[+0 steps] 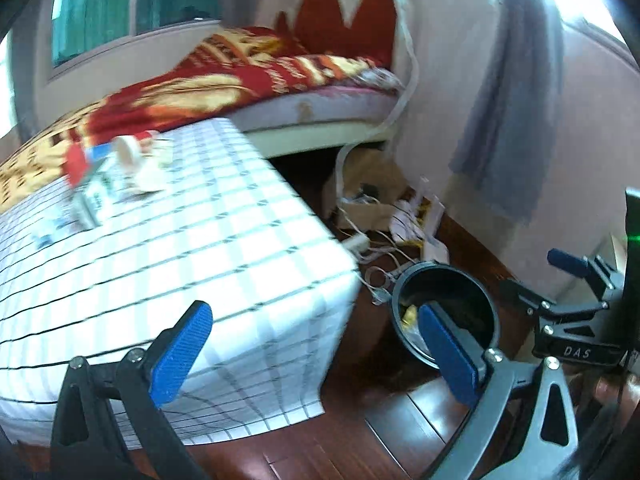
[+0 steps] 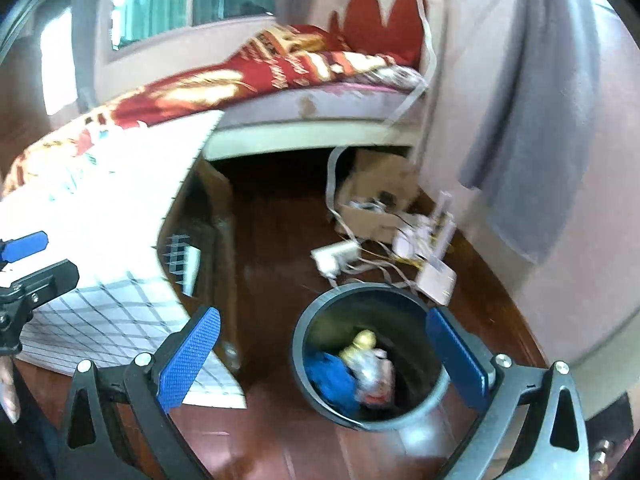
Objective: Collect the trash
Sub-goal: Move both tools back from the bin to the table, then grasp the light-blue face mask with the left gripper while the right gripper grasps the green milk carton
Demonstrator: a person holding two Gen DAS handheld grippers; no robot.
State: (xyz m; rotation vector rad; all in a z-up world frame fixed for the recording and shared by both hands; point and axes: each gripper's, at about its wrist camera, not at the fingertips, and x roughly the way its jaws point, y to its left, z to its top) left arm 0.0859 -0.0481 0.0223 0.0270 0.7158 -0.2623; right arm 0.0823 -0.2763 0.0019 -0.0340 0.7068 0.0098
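Both tongs stand wide with nothing between the pads: the left tongs (image 1: 310, 354) hang over the bench's near right corner, the right tongs (image 2: 324, 364) above the bin (image 2: 304, 360) on the floor just off that corner; each shows in the other's view, at the frame edge. Some trash (image 2: 360, 368) already lies in the bin, a blue scrap and what looks like a crushed bottle with a gold cap; more trash (image 1: 116, 176) sits heaped near the bench's far left edge, well apart from both tongs, on the checked cloth (image 1: 180, 248).

Risks, as I judge them: the cloth (image 2: 120, 300) hangs loose over the bench's right edge, so a pad dragging across it could pull the heap along or off the bench; the bin stands close to a tangle of cables (image 2: 372, 264) and a power strip (image 2: 336, 256), so a knock could tip it into them; the heap is mixed, light pieces, and a careless pinch may take only one or scatter the rest.

Hard to make out: both views are blurred; the heap reads as a red lid, a white cap and cartons, no more surely than that; the bin's depth is dark in the left view; the bench's left side is cut off.
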